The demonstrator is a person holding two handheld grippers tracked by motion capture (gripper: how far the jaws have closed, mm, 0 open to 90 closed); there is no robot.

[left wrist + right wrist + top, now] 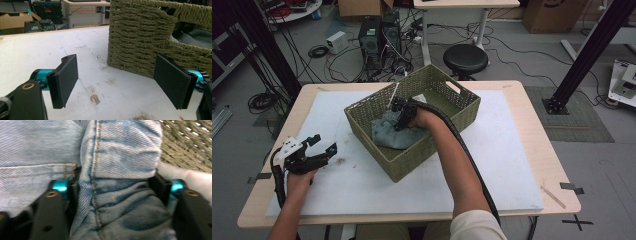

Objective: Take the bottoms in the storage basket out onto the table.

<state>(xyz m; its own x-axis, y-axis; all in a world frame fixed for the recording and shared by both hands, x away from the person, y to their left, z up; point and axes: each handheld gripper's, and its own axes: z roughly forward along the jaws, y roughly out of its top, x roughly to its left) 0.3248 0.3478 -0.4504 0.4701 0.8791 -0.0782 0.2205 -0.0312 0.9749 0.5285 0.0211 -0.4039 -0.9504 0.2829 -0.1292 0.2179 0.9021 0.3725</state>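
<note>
At the table's near-left edge, our left gripper [319, 145] rests on the white mat [512, 165], jaws spread wide and empty, facing the basket's corner. Farther in, mid-table, our right gripper [404, 114] reaches into the woven basket [412, 165], its jaws set fairly wide astride a thick fold of the denim jeans [120, 170] lying there; we cannot tell whether they are clamped yet. We judge that the grip should take the seamed fold deep, then lift straight up clear of the rim. No writing is legible.
</note>
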